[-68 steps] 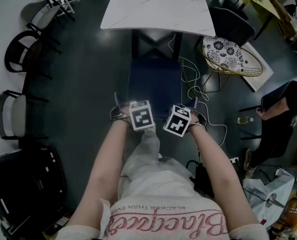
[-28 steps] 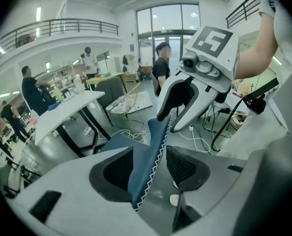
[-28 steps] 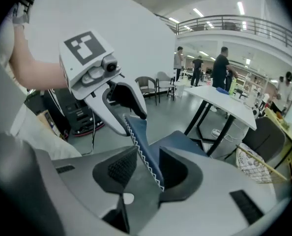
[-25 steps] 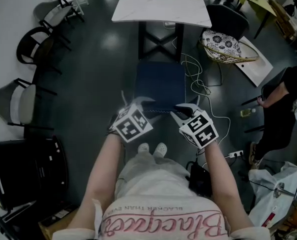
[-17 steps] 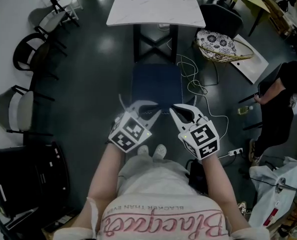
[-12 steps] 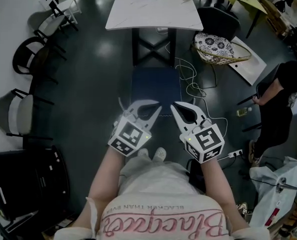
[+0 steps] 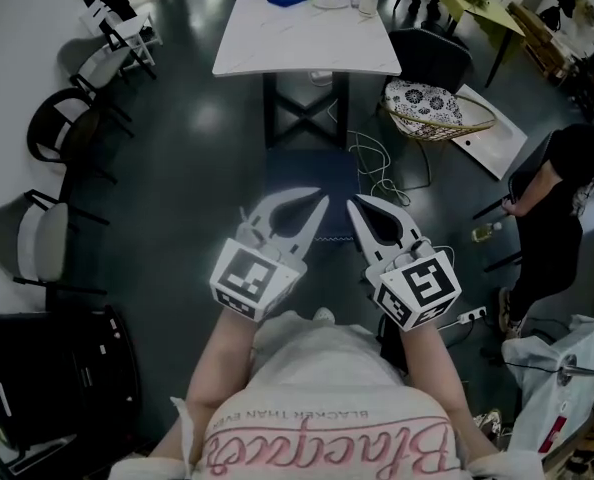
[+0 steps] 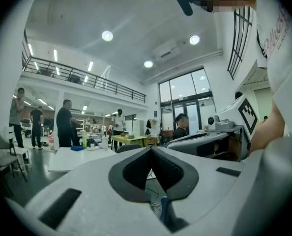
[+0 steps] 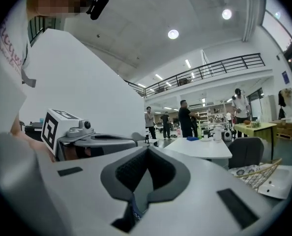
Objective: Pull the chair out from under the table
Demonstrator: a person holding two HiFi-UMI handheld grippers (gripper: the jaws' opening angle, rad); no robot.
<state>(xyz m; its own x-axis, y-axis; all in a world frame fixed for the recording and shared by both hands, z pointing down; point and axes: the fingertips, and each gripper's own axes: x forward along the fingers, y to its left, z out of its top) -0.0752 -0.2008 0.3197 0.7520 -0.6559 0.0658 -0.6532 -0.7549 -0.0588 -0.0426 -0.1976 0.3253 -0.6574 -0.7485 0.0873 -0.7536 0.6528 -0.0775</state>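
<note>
the chair (image 7: 310, 173), with its dark blue seat, stands on the dark floor just in front of the white table (image 7: 307, 33). its seat is clear of the tabletop's near edge and lines up with the table's black crossed base (image 7: 305, 108), so i'd judge the pull is already done or nearly so. the person stands right behind it with both tools held up in front of the body, pointing out level toward the table rather than down at the chair. the left gripper (image 7: 320, 197) has its 2 jaws pressed together with nothing between the dark pads, and the right gripper (image 7: 353, 201) is the same, closed and empty. they sit side by side, near each other, and cover the near end of the seat from above, so i can't tell how the chair's back sits. neither tool touches the chair, which reads to me as hands off, leaving it where it stands. white cables (image 7: 377, 168) trail on the floor just right of the seat, and a wicker basket (image 7: 437, 113) with a patterned cushion sits beside the table's right corner, well out of the chair's path.
</note>
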